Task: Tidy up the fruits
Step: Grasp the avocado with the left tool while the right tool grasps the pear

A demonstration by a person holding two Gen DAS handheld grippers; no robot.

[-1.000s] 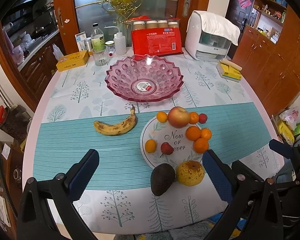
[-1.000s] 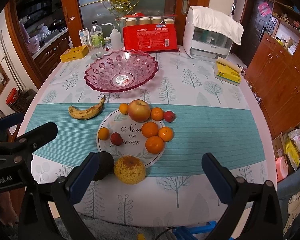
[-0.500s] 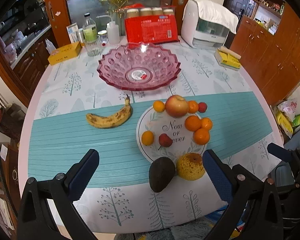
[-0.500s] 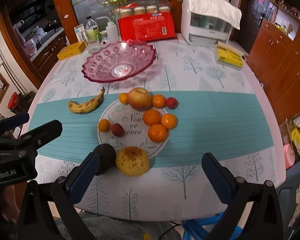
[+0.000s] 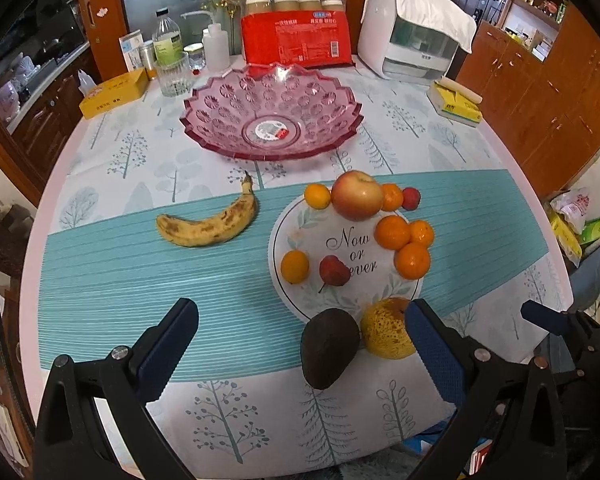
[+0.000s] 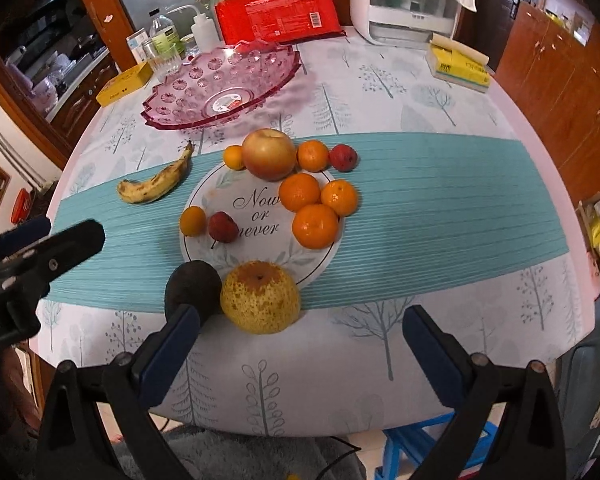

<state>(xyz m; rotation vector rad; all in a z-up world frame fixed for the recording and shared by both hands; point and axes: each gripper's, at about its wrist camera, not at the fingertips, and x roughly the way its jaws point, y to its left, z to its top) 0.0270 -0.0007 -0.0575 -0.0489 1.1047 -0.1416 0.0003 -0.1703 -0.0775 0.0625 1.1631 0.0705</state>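
Observation:
An empty pink glass bowl [image 5: 272, 116] [image 6: 224, 88] stands at the back of the table. In front of it a white round mat [image 5: 352, 248] [image 6: 260, 216] bears an apple [image 5: 357, 196] [image 6: 269, 154], several oranges and small red fruits. A spotted banana [image 5: 212, 224] [image 6: 156, 182] lies to its left. A dark avocado [image 5: 329, 346] [image 6: 193, 288] and a yellow pear [image 5: 386, 334] [image 6: 260, 297] sit at the mat's near edge. My left gripper [image 5: 300, 344] is open, hovering over the avocado. Open too, my right gripper [image 6: 300, 340] hangs just short of the pear.
At the table's back stand a red package [image 5: 296, 40], bottles and a glass [image 5: 174, 74], a yellow box [image 5: 114, 92], a white appliance [image 5: 416, 48] and a yellow pack [image 5: 454, 104]. Wooden cabinets [image 5: 540, 92] line the right. The table's near edge is close below both grippers.
Both grippers have moved forward and lower toward the fruit; the avocado and pear now lie near the fingertips. No fruit has moved.

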